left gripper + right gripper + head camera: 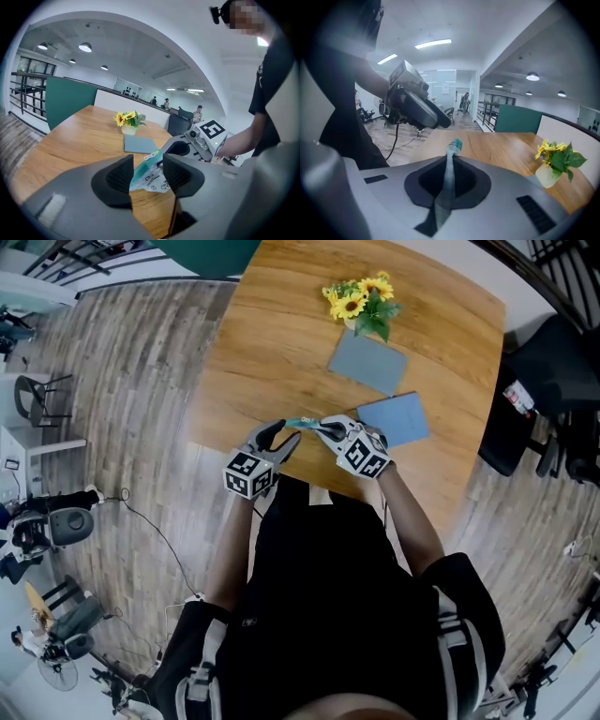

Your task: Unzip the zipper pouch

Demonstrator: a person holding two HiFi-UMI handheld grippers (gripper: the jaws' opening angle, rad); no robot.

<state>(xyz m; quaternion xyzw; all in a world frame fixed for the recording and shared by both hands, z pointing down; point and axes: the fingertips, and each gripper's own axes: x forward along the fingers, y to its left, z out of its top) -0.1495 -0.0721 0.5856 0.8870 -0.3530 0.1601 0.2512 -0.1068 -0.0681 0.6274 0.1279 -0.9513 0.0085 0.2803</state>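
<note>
A small white printed zipper pouch (304,422) with a teal zipper edge hangs in the air over the near edge of the wooden table (281,334). My right gripper (324,428) is shut on it; in the right gripper view the pouch (449,173) runs edge-on as a thin strip between the closed jaws (449,161), its teal tip sticking out. My left gripper (285,438) faces it from the left. Its jaws (147,172) stand apart with the pouch (149,176) showing in the gap; I see no pad pressing on it.
A small vase of sunflowers (361,301) stands at the far side of the table. A grey flat pad (367,362) and a blue one (394,418) lie between the vase and my hands. A dark chair (539,381) stands to the right of the table.
</note>
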